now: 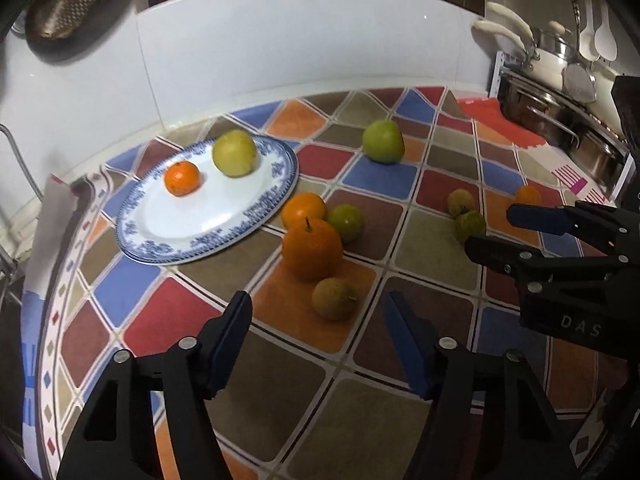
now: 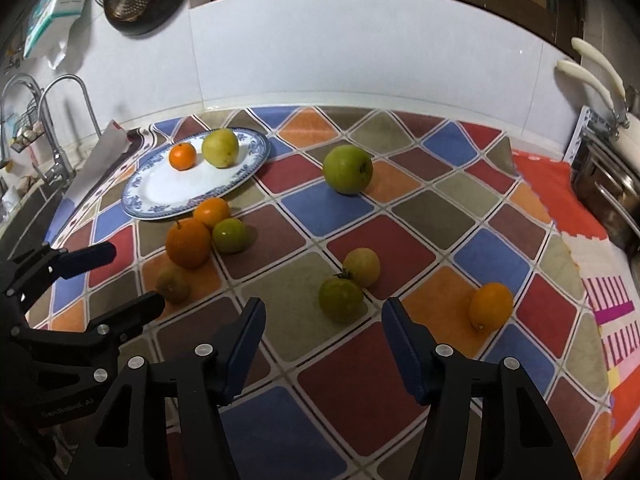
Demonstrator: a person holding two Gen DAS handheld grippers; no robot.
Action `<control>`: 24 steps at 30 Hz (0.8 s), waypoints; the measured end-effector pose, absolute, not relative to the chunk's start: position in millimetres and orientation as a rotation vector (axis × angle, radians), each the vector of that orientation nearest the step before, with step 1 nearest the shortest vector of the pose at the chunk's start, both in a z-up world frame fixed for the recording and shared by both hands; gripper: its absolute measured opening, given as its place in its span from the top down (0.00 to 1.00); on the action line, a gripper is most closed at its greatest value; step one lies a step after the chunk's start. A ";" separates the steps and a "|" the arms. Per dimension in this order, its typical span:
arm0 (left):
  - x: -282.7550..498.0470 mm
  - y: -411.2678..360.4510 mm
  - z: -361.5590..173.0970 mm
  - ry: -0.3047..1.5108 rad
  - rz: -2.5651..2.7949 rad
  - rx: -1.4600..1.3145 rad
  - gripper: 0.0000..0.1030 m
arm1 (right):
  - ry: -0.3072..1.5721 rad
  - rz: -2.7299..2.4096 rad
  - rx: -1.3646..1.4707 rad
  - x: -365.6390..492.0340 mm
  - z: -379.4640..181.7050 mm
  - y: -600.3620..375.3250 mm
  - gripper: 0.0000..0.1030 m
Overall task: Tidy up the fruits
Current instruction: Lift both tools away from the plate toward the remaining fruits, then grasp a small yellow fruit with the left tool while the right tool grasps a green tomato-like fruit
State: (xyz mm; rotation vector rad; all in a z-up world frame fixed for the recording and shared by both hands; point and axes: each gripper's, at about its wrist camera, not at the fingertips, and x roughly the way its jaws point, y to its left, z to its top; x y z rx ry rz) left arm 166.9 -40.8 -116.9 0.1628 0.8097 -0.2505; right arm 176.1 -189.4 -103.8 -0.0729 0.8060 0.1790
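A blue-patterned white plate (image 1: 240,220) (image 2: 160,196) holds a small mandarin (image 1: 182,178) (image 2: 182,156) and a yellow apple (image 1: 234,153) (image 2: 220,148). Beside it on the counter lie a big orange (image 1: 311,248) (image 2: 188,242), a smaller orange (image 1: 303,208), a green fruit (image 1: 346,223) (image 2: 229,235) and a brownish fruit (image 1: 335,298) (image 2: 173,283). A green apple (image 1: 383,141) (image 2: 348,169) lies farther back. My left gripper (image 1: 318,344) (image 2: 136,280) is open just before the brownish fruit. My right gripper (image 2: 324,344) (image 1: 496,230) is open just before a green tomato (image 2: 341,299).
A yellowish fruit (image 2: 362,267) and a lemon-like orange fruit (image 2: 491,306) lie on the checkered mat (image 2: 360,380). Pots on a rack (image 1: 560,120) stand at the right. A tap (image 2: 52,120) and sink are at the left. White wall tiles run behind.
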 end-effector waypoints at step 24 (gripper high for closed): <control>184.2 -49.1 -129.4 0.866 -0.309 0.148 0.72 | 0.872 0.168 -0.041 199.7 -121.4 -195.7 0.71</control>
